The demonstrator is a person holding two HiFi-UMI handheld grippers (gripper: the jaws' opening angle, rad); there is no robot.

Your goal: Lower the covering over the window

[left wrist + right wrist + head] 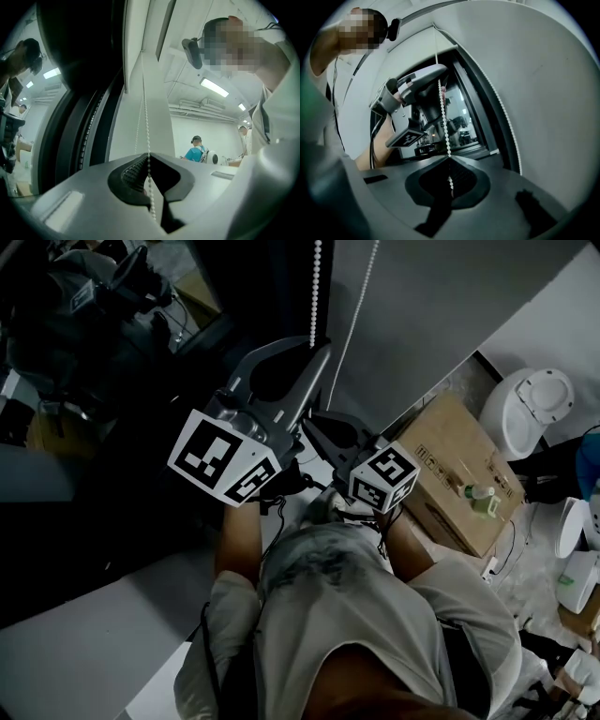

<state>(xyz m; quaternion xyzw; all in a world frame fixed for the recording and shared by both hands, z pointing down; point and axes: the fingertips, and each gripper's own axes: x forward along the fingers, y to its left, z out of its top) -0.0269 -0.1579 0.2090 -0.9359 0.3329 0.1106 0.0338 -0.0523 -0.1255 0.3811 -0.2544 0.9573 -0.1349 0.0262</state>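
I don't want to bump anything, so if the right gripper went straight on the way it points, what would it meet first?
Most likely the dark window pane. The right gripper is shut on the bead chain, and the left gripper sits higher on that chain, out of the line. Depth is unclear.

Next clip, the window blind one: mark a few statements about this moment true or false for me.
1. The left gripper is shut on the bead chain. True.
2. The right gripper is open and empty. False: it is shut on the same chain.
3. The left gripper holds the chain higher up than the right gripper. True.
4. The cardboard box has nothing on it. False: a small bottle sits on top.
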